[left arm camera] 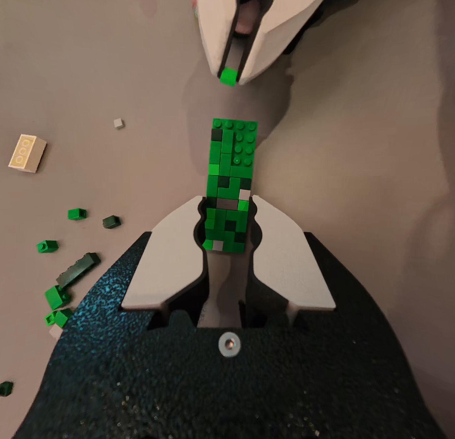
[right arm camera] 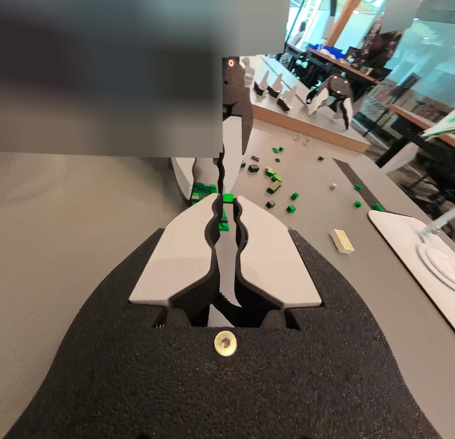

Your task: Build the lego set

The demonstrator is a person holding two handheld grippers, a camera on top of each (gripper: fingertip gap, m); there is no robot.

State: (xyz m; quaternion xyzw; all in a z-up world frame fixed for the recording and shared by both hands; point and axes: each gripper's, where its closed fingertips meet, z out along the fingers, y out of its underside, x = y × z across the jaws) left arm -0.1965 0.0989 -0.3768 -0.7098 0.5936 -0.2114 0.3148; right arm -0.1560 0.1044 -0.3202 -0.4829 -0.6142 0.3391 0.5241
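A long green plate (left arm camera: 230,181) tiled with light green, dark green and grey tiles lies on the grey table. Bare studs show at its far right part. My left gripper (left arm camera: 227,200) is shut on the plate's near half, one finger on each long side. My right gripper (left arm camera: 229,79) comes in from the top, shut on a small bright green tile (left arm camera: 229,76), held above the table just beyond the plate's far end. In the right wrist view the same tile (right arm camera: 227,198) sits between my right gripper's (right arm camera: 226,199) fingertips, with the plate (right arm camera: 202,191) and left gripper behind.
Loose green and dark green pieces (left arm camera: 73,274) lie left of my left gripper, with a tan brick (left arm camera: 27,153) and a small grey tile (left arm camera: 118,123). In the right wrist view more pieces (right arm camera: 273,181) are scattered, and a white board (right arm camera: 413,250) lies at right. About 7 cm separates my left fingertips from my right. From the left gripper's tips to the tan brick (left arm camera: 27,153) is close to 15 cm. It is also in sight in the right wrist view (right arm camera: 340,239).
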